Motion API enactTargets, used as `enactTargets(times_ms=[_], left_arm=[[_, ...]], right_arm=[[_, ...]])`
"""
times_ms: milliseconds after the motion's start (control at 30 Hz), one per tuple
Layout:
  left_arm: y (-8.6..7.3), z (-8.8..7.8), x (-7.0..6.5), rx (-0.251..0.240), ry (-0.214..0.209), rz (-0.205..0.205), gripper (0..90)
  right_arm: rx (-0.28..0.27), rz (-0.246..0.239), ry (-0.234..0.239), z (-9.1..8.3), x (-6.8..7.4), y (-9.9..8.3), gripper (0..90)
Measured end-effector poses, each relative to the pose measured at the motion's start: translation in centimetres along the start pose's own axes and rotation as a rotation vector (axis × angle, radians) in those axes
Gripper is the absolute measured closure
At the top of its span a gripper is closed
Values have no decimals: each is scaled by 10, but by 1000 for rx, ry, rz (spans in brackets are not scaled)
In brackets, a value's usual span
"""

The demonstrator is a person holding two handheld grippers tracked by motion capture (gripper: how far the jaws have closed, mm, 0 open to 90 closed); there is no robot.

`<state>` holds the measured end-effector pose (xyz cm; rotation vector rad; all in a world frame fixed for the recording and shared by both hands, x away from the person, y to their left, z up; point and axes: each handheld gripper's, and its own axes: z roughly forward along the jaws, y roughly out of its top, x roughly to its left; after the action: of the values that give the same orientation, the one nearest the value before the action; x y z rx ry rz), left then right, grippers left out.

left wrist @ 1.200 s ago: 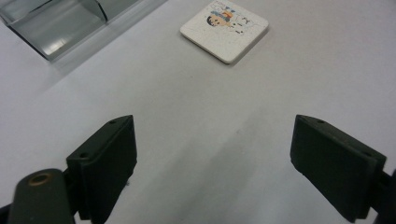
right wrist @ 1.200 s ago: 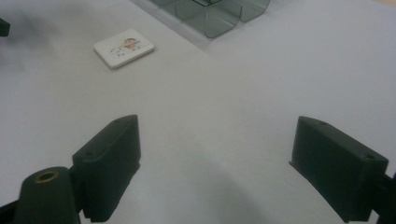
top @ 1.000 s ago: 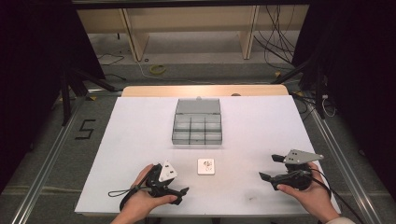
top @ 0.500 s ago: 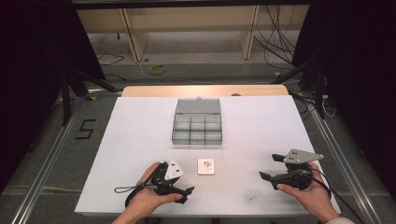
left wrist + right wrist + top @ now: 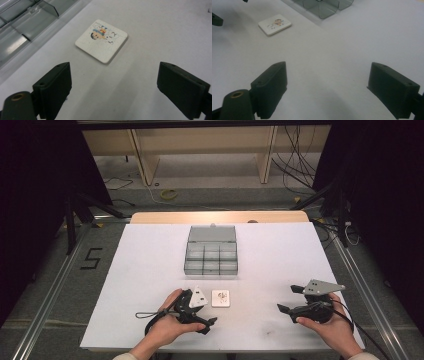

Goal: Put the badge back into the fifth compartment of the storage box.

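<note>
A small white square tile (image 5: 220, 298) with a cartoon print lies flat on the white table (image 5: 150, 270), in front of a clear compartment box (image 5: 211, 251). My left gripper (image 5: 206, 313) rests on the table just left of the tile, open, with nothing between its jaws. In the left gripper view the tile (image 5: 101, 40) lies ahead of the open gripper (image 5: 117, 87), apart from both jaws. My right gripper (image 5: 289, 299) stands open at the front right, empty. In the right gripper view (image 5: 328, 87) the tile (image 5: 274, 24) is far off at the upper left.
The clear box (image 5: 25, 25) has its lid folded back and several compartments, which look empty. Its near wall (image 5: 324, 7) shows at the top of the right gripper view. A wooden strip (image 5: 220, 216) borders the table's far edge. Metal rails run along both sides.
My left gripper has shifted a little to the right, closer to the tile. The right gripper, tile and box have stayed put.
</note>
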<state>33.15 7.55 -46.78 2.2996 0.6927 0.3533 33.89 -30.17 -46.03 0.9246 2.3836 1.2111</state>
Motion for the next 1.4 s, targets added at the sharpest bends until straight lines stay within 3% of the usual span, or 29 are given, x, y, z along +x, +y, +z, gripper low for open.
enactTargets(times_ms=[467,900,1267,1400], left_arm=[[22,32,4,52,-49,88,111],[27,52,23,113,-111,99,127],[33,60,29,114,-128,124,98],[32,62,32,110,-146,113,77]], right_arm=[[4,-5,0,0,0,-1,162],[5,-7,2,0,0,-1,162],[8,-8,5,1,0,-1,162],[7,-9,4,0,0,-1,162]])
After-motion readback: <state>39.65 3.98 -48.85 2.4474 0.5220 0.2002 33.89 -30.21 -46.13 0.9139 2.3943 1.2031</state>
